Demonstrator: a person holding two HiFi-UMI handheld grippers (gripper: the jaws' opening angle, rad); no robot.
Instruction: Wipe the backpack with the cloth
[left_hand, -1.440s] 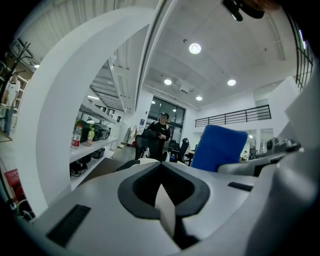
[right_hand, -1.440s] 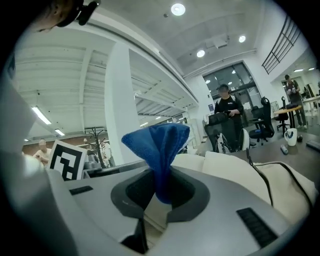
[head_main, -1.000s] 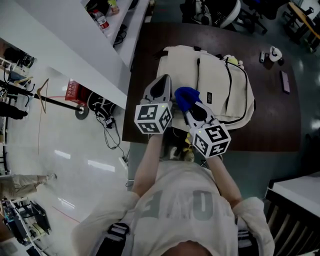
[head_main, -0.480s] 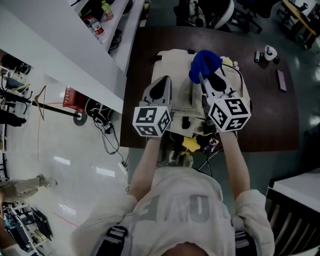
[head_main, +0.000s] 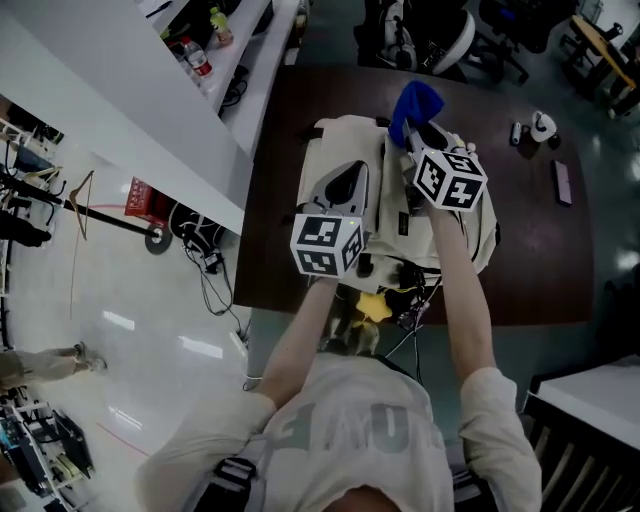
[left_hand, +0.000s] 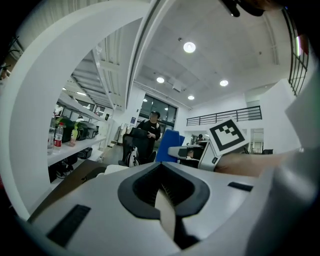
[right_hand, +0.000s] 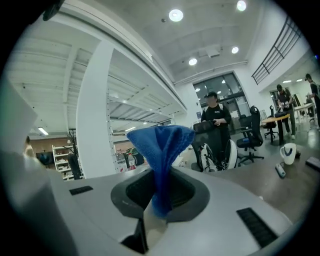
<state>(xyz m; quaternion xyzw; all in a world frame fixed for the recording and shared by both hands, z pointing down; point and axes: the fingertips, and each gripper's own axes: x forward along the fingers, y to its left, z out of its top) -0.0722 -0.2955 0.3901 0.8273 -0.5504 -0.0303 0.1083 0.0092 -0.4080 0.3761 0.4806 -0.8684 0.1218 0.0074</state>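
**Two jaws shut, one on soft cloth**

Head view: our right gripper (head_main: 412, 135) holds the blue cloth (head_main: 417, 100) ahead of its jaws, over the backpack (head_main: 330, 140) on the desk (head_main: 540, 250).

Left gripper view: the left gripper (left_hand: 162, 192) has its jaws together, empty.

Right gripper view: jaws clamped low on the cloth's fold. We judge it limp and light.

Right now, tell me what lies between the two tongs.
In the head view, only a strip of the cream backpack lies between the left tongs and the right tongs, which clamp the blue cloth.

Right tool (head_main: 413, 128) gripping blue cloth (head_main: 418, 100) (bunched), over backpack (head_main: 332, 142)
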